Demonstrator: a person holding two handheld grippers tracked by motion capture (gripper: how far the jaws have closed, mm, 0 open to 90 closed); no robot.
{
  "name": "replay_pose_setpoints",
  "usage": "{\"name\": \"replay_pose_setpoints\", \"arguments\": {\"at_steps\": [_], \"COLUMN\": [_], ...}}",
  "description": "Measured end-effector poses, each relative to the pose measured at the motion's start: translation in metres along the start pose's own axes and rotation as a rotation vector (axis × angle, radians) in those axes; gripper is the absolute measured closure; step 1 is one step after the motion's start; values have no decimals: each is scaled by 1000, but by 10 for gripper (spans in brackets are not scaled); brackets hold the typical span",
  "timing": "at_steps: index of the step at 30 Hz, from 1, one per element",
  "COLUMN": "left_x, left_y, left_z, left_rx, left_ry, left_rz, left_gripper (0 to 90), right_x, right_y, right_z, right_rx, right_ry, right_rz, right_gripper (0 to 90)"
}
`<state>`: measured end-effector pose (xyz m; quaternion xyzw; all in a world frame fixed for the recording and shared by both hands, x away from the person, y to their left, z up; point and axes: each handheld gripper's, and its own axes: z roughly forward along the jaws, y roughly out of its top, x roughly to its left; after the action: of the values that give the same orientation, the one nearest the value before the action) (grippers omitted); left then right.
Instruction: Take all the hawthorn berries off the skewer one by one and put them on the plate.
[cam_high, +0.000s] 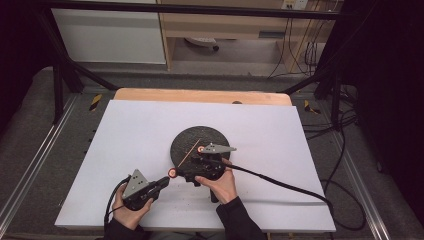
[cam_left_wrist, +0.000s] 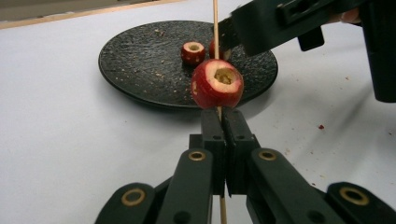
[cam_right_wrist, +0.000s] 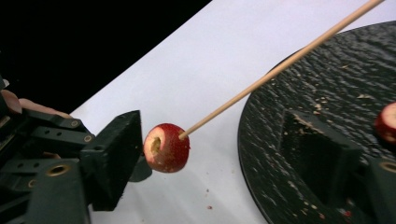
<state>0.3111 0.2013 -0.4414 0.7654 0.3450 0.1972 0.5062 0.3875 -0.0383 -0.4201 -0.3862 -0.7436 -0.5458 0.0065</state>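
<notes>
A: High view first. What do you see on the white table (cam_high: 150, 150)?

B: A round black plate (cam_high: 200, 145) lies near the middle. The left gripper (cam_high: 164, 181) is at the lower left, held in the person's left hand (cam_high: 131, 210). Its jaws are closed on a thin wooden skewer (cam_high: 189, 152), which goes up over the plate. A red fruit piece (cam_high: 172, 172) sits on the skewer just beside the jaw tips. The right gripper (cam_high: 202, 161) is over the near edge of the plate, in the right hand (cam_high: 220, 184).

A: And the left gripper view?

B: Its two jaws are pressed together on the skewer (cam_left_wrist: 215, 28). The cored red fruit (cam_left_wrist: 217, 84) is threaded directly above the jaws. Behind it, another cored piece (cam_left_wrist: 193, 52) lies on the plate (cam_left_wrist: 140, 65). The right gripper's black body (cam_left_wrist: 280, 21) hangs over the far part of the plate.

A: Right gripper view?

B: The skewered fruit (cam_right_wrist: 166, 147) is touching the left gripper's jaws (cam_right_wrist: 114, 158), above the white table. The skewer (cam_right_wrist: 280, 67) runs up to the right, over the plate (cam_right_wrist: 327, 93). Whether the right gripper is open or closed, I cannot tell.
</notes>
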Motion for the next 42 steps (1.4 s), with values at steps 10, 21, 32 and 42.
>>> {"name": "replay_pose_setpoints", "arguments": {"at_steps": [10,21,32,42], "left_x": [-1,-3,-2,-1], "left_y": [1,0,1,2], "left_z": [-1,1,-1,-3], "left_rx": [-6,-2,-15,-30], "left_ry": [0,-7,-6,-3], "left_rz": [4,8,7,3], "left_gripper": [885,885,885,886], "right_x": [3,2,0,-3], "right_y": [-8,-11,-5,8], "right_z": [13,17,14,7], "right_rx": [0,22,34,0], "right_ry": [62,146,166,138], "right_rz": [81,145,173,155], "right_gripper": [414,616,672,675]}}
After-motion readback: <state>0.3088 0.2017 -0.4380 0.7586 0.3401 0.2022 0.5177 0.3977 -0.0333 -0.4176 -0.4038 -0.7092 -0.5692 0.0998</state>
